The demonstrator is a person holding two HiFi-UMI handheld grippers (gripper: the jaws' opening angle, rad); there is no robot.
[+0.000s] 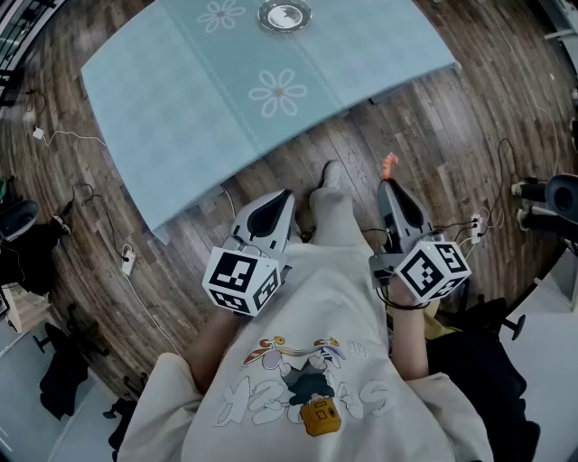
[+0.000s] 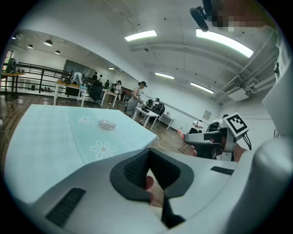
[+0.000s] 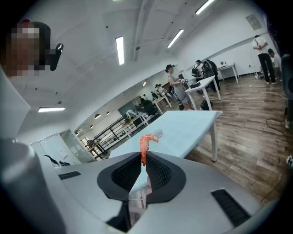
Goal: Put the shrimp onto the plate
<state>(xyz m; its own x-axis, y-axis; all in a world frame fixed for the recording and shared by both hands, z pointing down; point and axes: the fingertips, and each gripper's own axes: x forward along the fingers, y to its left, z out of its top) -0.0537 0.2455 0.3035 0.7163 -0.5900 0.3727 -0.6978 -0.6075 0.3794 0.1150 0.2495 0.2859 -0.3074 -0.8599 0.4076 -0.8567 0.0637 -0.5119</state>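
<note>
pinching the shrimp (image 3: 145, 147) by its lower end, my right tongs (image 1: 388, 184) are clenched on it, and its curled pink body sticks up past the tips. in the head view it hangs over the wood floor (image 1: 433, 117) at about 1 o'clock from my body. it is well apart from the plate (image 1: 284, 15), which sits at 12 o'clock near the far edge of the pale blue table (image 1: 181, 81). my left tongs (image 1: 287, 195), at about 11 o'clock, are squeezed closed on nothing.
</note>
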